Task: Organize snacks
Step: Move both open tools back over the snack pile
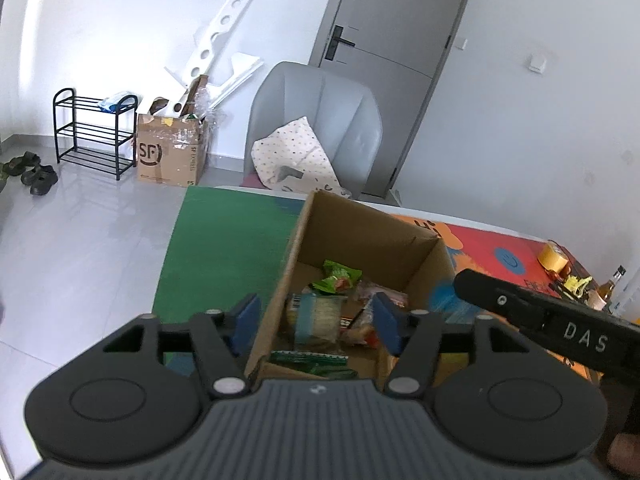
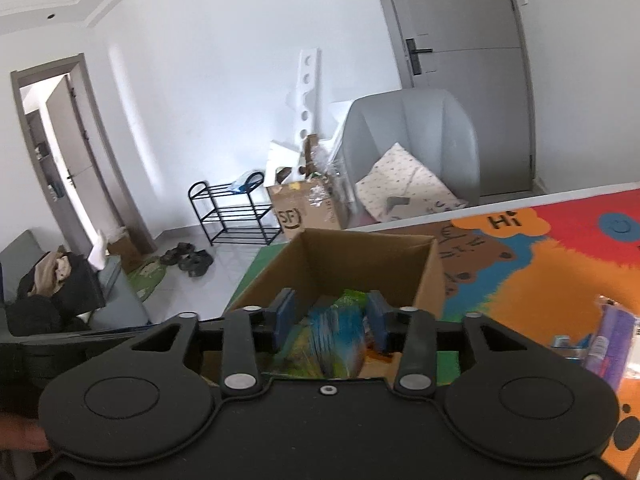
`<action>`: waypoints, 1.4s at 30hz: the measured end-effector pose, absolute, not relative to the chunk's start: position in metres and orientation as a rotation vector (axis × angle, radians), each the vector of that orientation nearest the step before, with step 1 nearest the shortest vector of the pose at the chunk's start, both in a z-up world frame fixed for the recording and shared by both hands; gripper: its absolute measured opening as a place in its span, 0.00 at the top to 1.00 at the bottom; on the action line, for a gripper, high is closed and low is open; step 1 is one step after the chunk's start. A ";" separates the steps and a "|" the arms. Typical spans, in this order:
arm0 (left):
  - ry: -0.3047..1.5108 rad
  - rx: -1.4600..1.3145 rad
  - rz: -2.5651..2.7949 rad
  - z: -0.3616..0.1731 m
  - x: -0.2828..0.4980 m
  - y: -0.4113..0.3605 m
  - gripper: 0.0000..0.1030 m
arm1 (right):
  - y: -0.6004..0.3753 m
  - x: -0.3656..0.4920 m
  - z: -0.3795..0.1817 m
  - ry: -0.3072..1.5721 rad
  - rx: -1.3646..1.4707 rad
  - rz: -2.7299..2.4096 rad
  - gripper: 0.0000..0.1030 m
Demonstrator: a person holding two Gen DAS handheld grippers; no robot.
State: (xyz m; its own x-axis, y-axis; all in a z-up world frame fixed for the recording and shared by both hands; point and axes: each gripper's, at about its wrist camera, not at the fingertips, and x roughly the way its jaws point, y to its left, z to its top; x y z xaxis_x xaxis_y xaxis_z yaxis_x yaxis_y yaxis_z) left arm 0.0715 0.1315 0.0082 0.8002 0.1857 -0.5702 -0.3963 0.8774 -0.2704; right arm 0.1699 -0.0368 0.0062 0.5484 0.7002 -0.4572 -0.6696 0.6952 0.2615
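Observation:
An open cardboard box [image 1: 360, 232] stands on the table with several snack packets lying in it, among them a green one [image 1: 336, 278] and a pale one with a blue band [image 1: 318, 316]. My left gripper [image 1: 316, 324] hangs open over the box's near left corner. One blue pad [image 1: 246, 320] is outside the wall and the other is inside. My right gripper [image 2: 331, 319] is over the same box [image 2: 352, 256]. A blurred blue, yellow and green packet [image 2: 332, 340] sits loosely between its open pads. The right gripper's black housing [image 1: 560, 324] reaches in from the right.
The table carries a colourful mat [image 2: 552, 264] and a green mat [image 1: 224, 248]. Purple packets [image 2: 616, 344] lie at the right, and a yellow tape roll [image 1: 554, 256] and a bottle [image 1: 608, 288] sit farther back. Behind stand a grey chair [image 1: 320, 120], a carton [image 1: 168, 152] and a shoe rack [image 1: 94, 132].

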 end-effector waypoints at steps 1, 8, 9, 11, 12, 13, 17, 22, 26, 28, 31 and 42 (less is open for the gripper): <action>0.560 -0.399 0.321 0.008 0.071 0.132 0.31 | -0.036 0.169 0.006 0.571 0.055 0.806 0.48; 0.560 -0.390 0.298 0.006 0.073 0.123 0.20 | -0.054 0.166 0.002 0.586 0.068 0.725 0.38; 0.562 -0.385 0.295 0.006 0.074 0.120 0.19 | -0.058 0.165 0.001 0.587 0.069 0.717 0.34; 0.563 -0.371 0.289 0.006 0.075 0.115 0.17 | -0.065 0.164 0.000 0.587 0.072 0.703 0.30; 0.563 -0.366 0.288 0.006 0.076 0.112 0.16 | -0.069 0.164 0.000 0.585 0.073 0.695 0.27; 0.561 -0.360 0.287 0.006 0.076 0.109 0.15 | -0.073 0.163 0.000 0.583 0.073 0.686 0.26; 0.563 -0.354 0.275 0.005 0.079 0.100 0.12 | -0.091 0.162 -0.001 0.580 0.085 0.651 0.17; 0.569 -0.332 0.256 0.005 0.082 0.085 0.11 | -0.114 0.162 -0.006 0.581 0.095 0.598 0.08; 0.570 -0.312 0.244 0.005 0.084 0.070 0.09 | -0.131 0.161 -0.009 0.577 0.104 0.563 0.06; 0.570 -0.303 0.238 0.006 0.085 0.063 0.09 | -0.141 0.161 -0.011 0.579 0.111 0.547 0.04; 0.576 -0.295 0.227 0.006 0.087 0.053 0.08 | -0.155 0.160 -0.013 0.577 0.117 0.524 0.01; 0.589 -0.254 0.171 0.003 0.095 0.013 0.08 | -0.201 0.159 -0.023 0.594 0.142 0.447 0.00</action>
State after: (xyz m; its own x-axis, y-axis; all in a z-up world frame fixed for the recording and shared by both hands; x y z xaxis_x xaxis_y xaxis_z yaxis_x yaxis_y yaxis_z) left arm 0.0948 0.0128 0.0030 0.8187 0.0866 -0.5677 -0.2306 0.9549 -0.1869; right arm 0.1587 -0.2007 -0.0230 0.7363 0.4460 -0.5089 -0.3657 0.8950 0.2554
